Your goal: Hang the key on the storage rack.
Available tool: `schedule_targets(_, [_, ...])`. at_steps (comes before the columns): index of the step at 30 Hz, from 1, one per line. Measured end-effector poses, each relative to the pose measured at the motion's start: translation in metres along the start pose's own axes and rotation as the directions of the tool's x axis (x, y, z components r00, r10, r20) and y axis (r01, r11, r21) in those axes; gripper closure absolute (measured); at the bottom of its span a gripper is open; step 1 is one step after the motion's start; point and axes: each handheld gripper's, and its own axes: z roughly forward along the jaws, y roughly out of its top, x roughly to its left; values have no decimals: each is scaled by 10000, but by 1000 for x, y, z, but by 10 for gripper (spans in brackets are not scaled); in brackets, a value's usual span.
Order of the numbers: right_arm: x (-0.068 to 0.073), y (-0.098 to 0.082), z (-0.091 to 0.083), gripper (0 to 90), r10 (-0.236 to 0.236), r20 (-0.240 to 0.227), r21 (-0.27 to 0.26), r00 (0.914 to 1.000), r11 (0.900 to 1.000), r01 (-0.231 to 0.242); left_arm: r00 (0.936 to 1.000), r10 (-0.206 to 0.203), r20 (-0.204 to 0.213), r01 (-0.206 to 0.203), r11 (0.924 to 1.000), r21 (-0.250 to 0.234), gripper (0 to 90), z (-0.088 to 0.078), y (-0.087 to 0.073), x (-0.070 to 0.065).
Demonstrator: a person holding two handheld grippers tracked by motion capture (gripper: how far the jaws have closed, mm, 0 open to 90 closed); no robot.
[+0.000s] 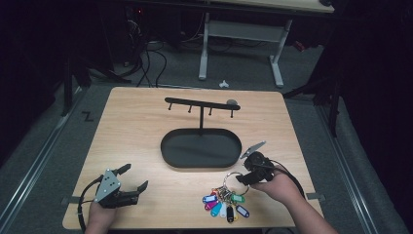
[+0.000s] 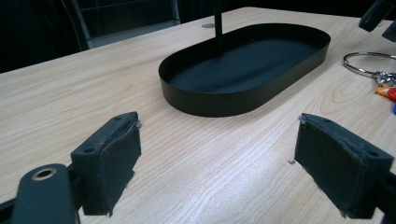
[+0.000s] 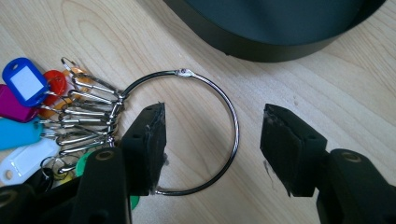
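Key ring [image 3: 201, 130] lies flat on the wooden surface [image 1: 136, 136], just in front of the black oval tray [image 1: 201, 147], with a bunch of coloured tags [image 1: 225, 204] clipped along its near-left arc. In the right gripper view the right tongs [image 3: 212, 147] straddle the ring's right-hand arc: the left pad covers part of the wire, so whether it touches the wire cannot be told, and the right pad stands clear outside it. These tongs are half spread, pinching nothing. Some tags are cut off at that view's left edge, others hidden under the tongs' body. In the high view the ring is small and partly masked by the right hand [image 1: 272, 187]. Left tongs [image 1: 134, 178] rest well apart near the surface's front left corner, spread wide over bare wood. The tray's post rises to a rack with pegs [image 1: 200, 104].
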Motion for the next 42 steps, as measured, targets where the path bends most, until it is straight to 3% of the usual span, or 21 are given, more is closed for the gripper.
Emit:
schedule_targets(2, [0, 2, 1, 421, 41, 6, 138, 10000, 9999, -41, 10000, -7, 17, 7, 10000, 43, 149, 0, 0, 0])
schedule_targets(4, [1, 11, 7, 431, -290, 91, 731, 9995, 9969, 282, 10000, -21, 33, 21, 10000, 70, 149, 0, 0, 0])
schedule_targets(6, [1, 14, 10, 458, -503, 84, 964, 9987, 9941, 493, 10000, 2, 52, -2, 10000, 59, 149, 0, 0, 0])
schedule_targets(8, [4, 21, 13, 534, -1101, 77, 1482, 9939, 9831, 1078, 9999, 64, 110, -65, 9999, 103, 149, 0, 0, -1])
schedule_targets(10, [5, 28, 18, 573, -1139, -216, 1861, 9933, 9757, 1160, 9999, 54, 115, -55, 9999, 139, 149, 1, 0, -1])
schedule_targets(11, [5, 33, 25, 573, -1358, -202, 2248, 9905, 9647, 1368, 9999, 57, 120, -59, 9998, 174, 150, 1, 0, -1])
schedule_targets(15, [0, 42, 35, 571, -1246, -177, 2640, 9921, 9564, 1248, 9993, 181, 318, -188, 9996, 209, 150, 1, -1, -2])
schedule_targets(21, [-6, 47, 39, 626, -1085, -504, 2876, 9928, 9504, 1184, 9989, 204, 429, -211, 9996, 164, 150, 0, -1, -2])
schedule_targets(25, [-3, 49, 42, 693, -1338, -407, 3178, 9902, 9378, 1398, 9992, 95, 378, -101, 9998, 165, 150, 1, -1, -2])
schedule_targets(26, [0, 49, 42, 723, -1585, -300, 3275, 9869, 9313, 1595, 9992, 84, 390, -91, 9998, 171, 150, 1, -1, -2])
schedule_targets(28, [1, 48, 42, 744, -1628, -262, 3314, 9863, 9294, 1622, 9992, 64, 388, -69, 9999, 133, 150, 0, -1, -2])
schedule_targets(30, [2, 46, 41, 850, -1774, -217, 3551, 9839, 9186, 1734, 9992, 51, 404, -55, 9999, 107, 150, 0, -1, -1])
schedule_targets(37, [1, 43, 40, 862, -1680, -279, 3735, 9854, 9126, 1662, 9990, 35, 443, -40, 9999, 110, 150, 0, -2, -1])
schedule_targets(42, [4, 48, 42, 809, -2017, -385, 3563, 9787, 9122, 2021, 9984, 151, 541, -152, 9999, 4, 150, -1, -2, -2])
